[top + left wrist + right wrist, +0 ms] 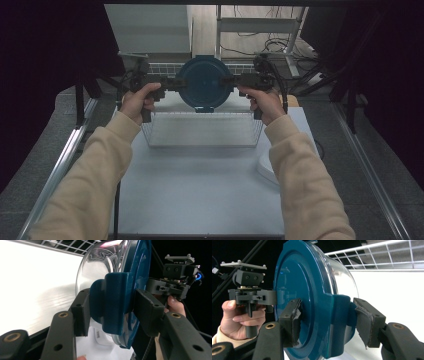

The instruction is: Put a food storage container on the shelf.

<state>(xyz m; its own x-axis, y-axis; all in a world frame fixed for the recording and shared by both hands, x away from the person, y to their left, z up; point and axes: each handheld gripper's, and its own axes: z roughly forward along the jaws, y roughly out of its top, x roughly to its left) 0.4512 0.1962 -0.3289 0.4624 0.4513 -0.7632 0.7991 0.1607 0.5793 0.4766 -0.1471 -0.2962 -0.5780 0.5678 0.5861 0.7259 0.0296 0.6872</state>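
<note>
While held up above the far edge of the wire basket [202,131], the lidded bowl [204,82] is clamped by the left gripper [172,84] on its left clip and by the right gripper [231,81] on its right clip.

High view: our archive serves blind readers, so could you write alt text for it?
A person holds a round container with a blue lid above a wire basket, gripped between the left tongs and right tongs. A white table lies below.
</note>
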